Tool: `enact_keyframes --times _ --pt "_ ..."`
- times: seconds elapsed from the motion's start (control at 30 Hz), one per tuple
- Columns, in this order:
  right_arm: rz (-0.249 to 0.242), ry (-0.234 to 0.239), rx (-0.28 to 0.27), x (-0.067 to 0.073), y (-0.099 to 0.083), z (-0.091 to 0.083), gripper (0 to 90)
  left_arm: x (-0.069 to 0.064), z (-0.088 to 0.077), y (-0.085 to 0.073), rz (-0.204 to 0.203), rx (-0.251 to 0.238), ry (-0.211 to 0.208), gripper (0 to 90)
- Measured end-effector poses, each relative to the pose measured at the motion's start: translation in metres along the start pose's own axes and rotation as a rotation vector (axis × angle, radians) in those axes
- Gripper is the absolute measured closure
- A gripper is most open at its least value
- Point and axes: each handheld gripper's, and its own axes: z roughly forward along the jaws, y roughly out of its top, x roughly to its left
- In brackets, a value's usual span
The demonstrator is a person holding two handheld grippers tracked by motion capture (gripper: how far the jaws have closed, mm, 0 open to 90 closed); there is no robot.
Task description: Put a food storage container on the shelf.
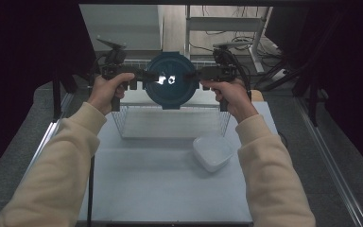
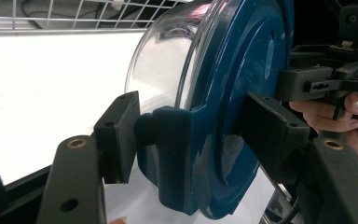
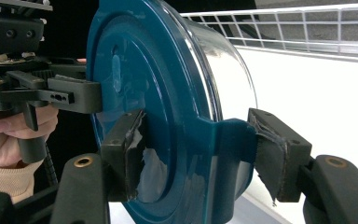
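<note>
The container (image 1: 171, 80) with its blue lid hangs tipped on edge above the wire basket (image 1: 170, 124); I have my left gripper (image 1: 141, 76) and right gripper (image 1: 194, 74) clamped on its opposite side latches.

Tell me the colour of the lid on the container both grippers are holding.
Dark teal blue lid, on a clear container; the right gripper view shows it best.

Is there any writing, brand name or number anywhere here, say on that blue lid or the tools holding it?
None can be read. The blue lid shows only moulded ridges and a raised oval, no letters. The left gripper, the right gripper, the wire basket and the white tub carry no visible print.
</note>
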Motion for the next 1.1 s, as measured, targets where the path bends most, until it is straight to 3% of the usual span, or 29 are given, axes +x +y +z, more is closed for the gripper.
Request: enact_keyframes --times 0.23,0.43,0.53,0.8,1.03,1.1 --pt "0.039 -0.021 0.023 -0.017 0.003 0.010 38.6 0.017 0.015 0.004 -0.035 0.031 -0.020 38.0" --pt "0.070 -0.023 0.009 -0.027 0.007 0.015 38.5 0.028 0.023 0.009 -0.069 0.025 -0.036 38.2" --pt "0.089 -0.019 0.011 -0.031 0.009 0.017 38.4 0.034 0.026 0.012 -0.106 0.023 -0.049 38.3" --pt "0.180 -0.009 0.021 -0.045 0.014 0.028 35.8 0.053 0.037 0.017 -0.216 0.015 -0.079 38.0" --pt "0.303 0.010 0.006 -0.061 0.013 0.037 35.1 0.061 0.045 0.018 -0.262 0.004 -0.084 37.3" --pt "0.307 0.010 0.003 -0.063 0.013 0.038 35.1 0.063 0.046 0.018 -0.272 0.002 -0.083 37.2"
